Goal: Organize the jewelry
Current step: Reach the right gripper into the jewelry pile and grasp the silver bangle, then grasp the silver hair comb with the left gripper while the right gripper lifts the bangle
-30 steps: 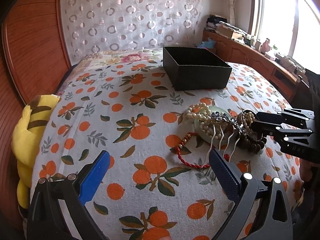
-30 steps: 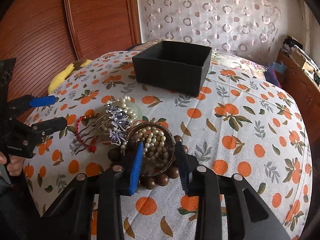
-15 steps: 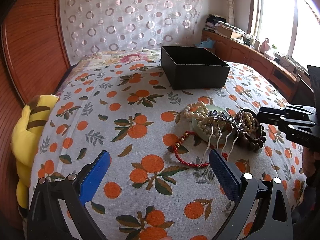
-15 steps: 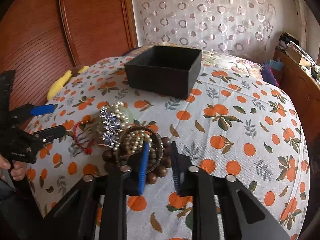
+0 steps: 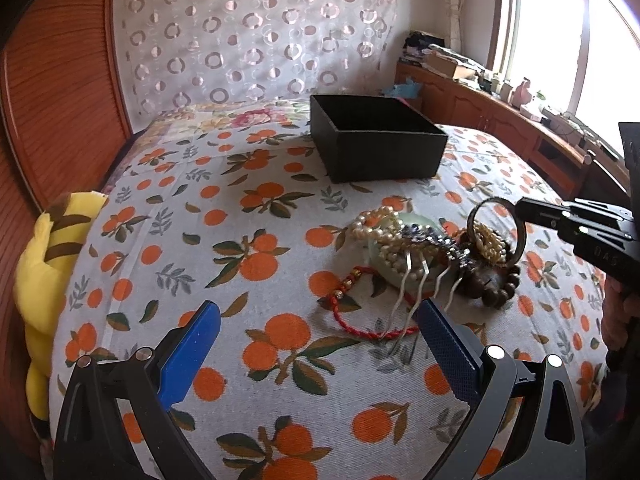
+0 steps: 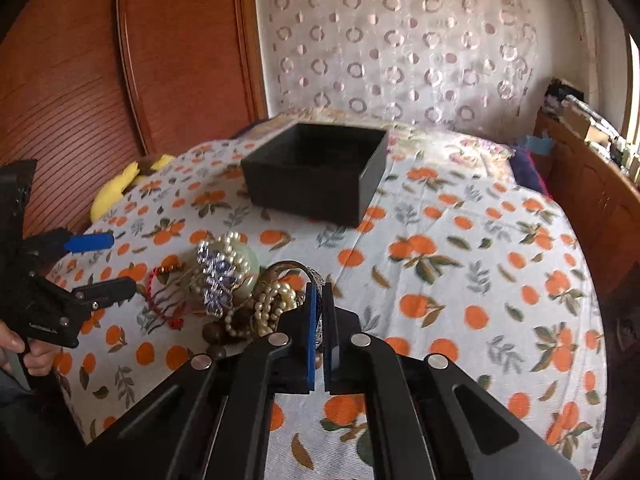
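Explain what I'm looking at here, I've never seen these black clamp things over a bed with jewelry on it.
These are two hand-held grippers, each carrying its own camera looking along its fingers. One picture comes from the left gripper, which is open and holds nothing. The other comes from the right gripper, whose fingers have just closed on a metal bangle, tilting it up out of the pile. On the orange-print bedspread lie pearl strands, a hair comb, a red cord bracelet and wooden beads. The black box behind looks empty.

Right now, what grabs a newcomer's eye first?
The tangled jewelry pile on the orange-print bedspread, with the right gripper shut on a metal bangle tilted up at the pile's edge. Behind it sits an open black box; the left gripper stands open nearby.
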The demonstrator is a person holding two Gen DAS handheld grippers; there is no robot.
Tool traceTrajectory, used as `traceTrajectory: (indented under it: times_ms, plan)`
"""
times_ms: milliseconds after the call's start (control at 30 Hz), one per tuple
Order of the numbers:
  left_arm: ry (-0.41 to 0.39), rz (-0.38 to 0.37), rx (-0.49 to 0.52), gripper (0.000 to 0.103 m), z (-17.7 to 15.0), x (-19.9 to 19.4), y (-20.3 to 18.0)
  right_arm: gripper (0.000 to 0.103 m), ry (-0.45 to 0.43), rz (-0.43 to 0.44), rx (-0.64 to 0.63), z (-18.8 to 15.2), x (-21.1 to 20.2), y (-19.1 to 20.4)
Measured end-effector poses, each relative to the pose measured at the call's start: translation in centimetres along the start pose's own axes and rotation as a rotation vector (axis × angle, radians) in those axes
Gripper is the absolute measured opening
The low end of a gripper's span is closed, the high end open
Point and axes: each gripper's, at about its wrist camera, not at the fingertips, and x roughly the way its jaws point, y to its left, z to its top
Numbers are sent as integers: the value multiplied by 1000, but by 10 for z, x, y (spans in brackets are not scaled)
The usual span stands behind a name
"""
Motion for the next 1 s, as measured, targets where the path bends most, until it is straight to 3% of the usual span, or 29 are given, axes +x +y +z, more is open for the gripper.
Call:
traceTrajectory:
  times_ms: [333, 467, 900, 1000]
  plan:
    - [14, -111, 41, 95, 13, 5, -22, 2, -30, -50, 23, -4, -16, -21]
    - [20, -149, 77, 88, 19, 8, -39, 0, -51, -55, 38, -5, -24, -26]
    - [80, -174, 148, 86, 33, 39, -65, 0, 12, -91, 69, -26, -15, -46]
    - [87, -168, 169, 77, 32, 43, -71, 0, 15, -92, 71, -27, -14, -46]
